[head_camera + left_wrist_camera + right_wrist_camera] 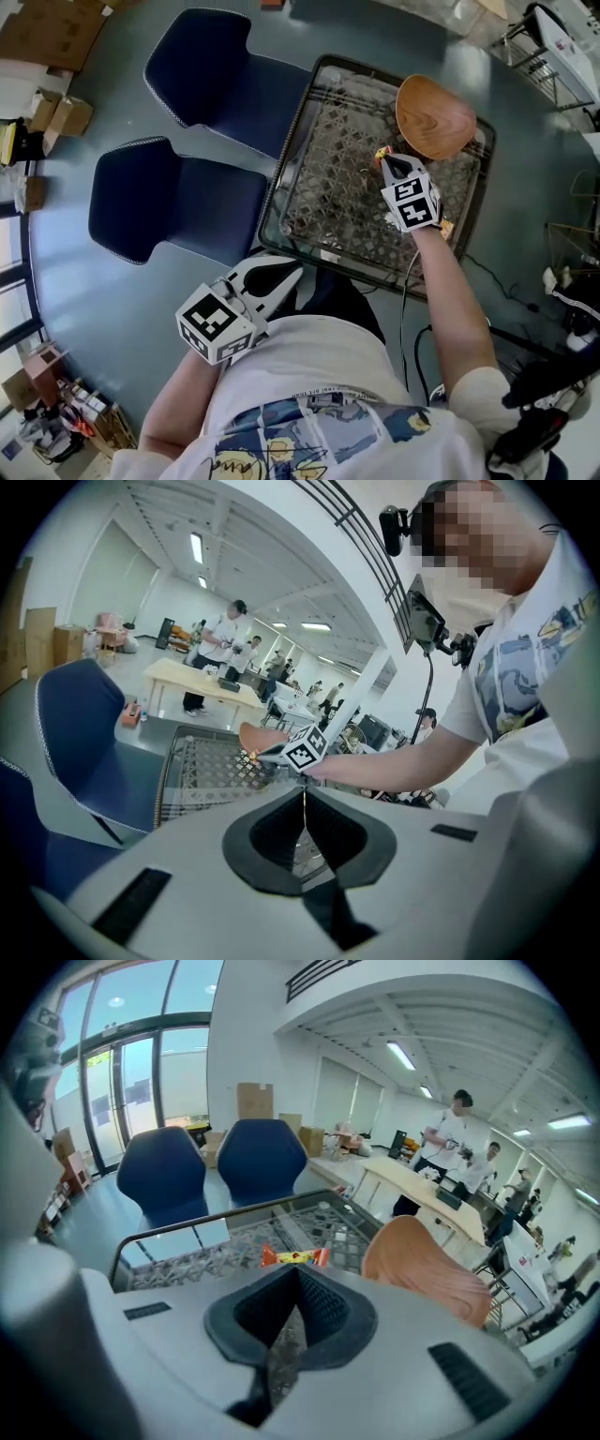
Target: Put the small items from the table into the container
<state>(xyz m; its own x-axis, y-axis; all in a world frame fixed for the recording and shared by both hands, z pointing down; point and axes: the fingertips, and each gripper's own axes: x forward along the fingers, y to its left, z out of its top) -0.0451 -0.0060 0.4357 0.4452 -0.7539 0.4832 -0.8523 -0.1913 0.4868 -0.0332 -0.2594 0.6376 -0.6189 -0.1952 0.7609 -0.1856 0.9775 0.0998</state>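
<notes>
Small wrapped candy (294, 1257), red-and-yellow wrapper, sat at the very tips of the right gripper (298, 1273). The fingers were closed on its middle and the twisted wrapper ends stuck out to either side. A tip pinch like that probably suits a thin, crinkly item and leaves it free to drop once let go. In the head view the candy (381, 151) was off the glass, carried in the air just beside the near-left rim of the wooden bowl (433, 114), not yet over it. The right gripper (384, 161) pointed steeply down toward it. The right gripper view put the bowl (427, 1269) to the right of the fingertips. The step in hand read as the carry: a short shift over the bowl would be needed before release, and letting go too soon would drop the candy on the glass. The bowl stood near the far right corner of the glass-topped wicker worktop (323, 187), within easy reach of the right arm. An orange-yellow scrap (444, 226) showed beside the right wrist, too small to identify. The left gripper (296, 271) hung back at the worktop's near edge, close to the person's body. Its fingers (281, 810) were pressed together with nothing between them, apparently parked clear of the carry. Two blue chairs (159, 202) stood left of the worktop.
</notes>
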